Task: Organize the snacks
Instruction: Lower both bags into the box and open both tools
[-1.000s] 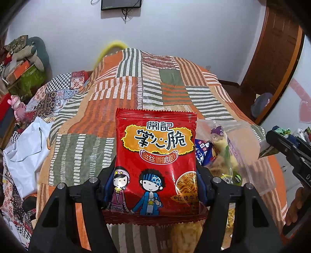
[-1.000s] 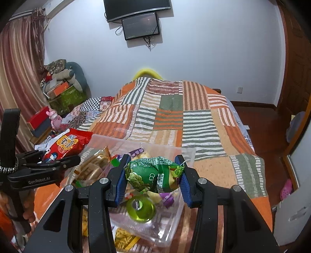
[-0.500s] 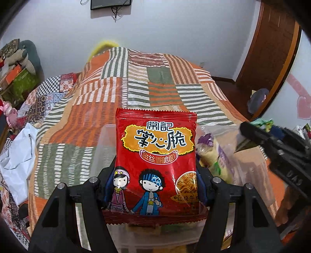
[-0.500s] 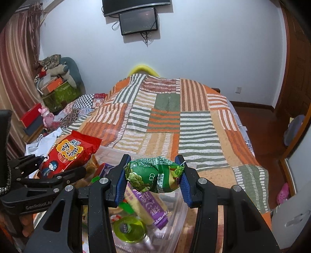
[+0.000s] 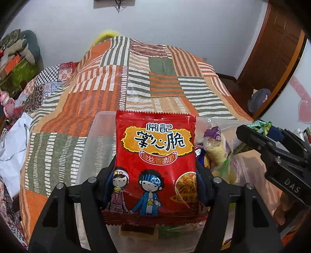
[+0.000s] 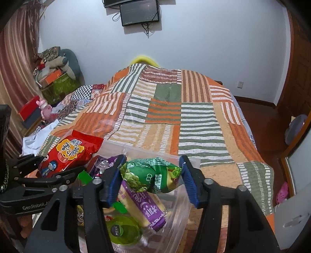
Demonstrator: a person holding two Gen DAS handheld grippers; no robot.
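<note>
- Snacks fill a clear plastic bin (image 6: pixel 176 218) on the patchwork bedspread (image 6: pixel 165 111): a green jelly cup (image 6: pixel 121 230) nearest, then a purple-wrapped bar (image 6: pixel 144 206) and other small packets.
- Right gripper (image 6: pixel 150 176) hangs over the bin; its jaws have just been opening and stand apart. The green pea packet (image 6: pixel 149 175) sits between them, touching the left blue pad, with a gap at the right pad.
- Left gripper (image 5: pixel 155 175) is clamped on the red noodle packet (image 5: pixel 155 163), held upright above the bin's left part.
- Only the right wrist view shows the bin's contents plainly, plus a wall screen (image 6: pixel 139 11) at the far wall and a curtain (image 6: pixel 13 64) on the left.
- Only the left wrist view shows the red packet's front with its two cartoon figures, and the empty left compartment (image 5: pixel 97 148) behind it.
</note>
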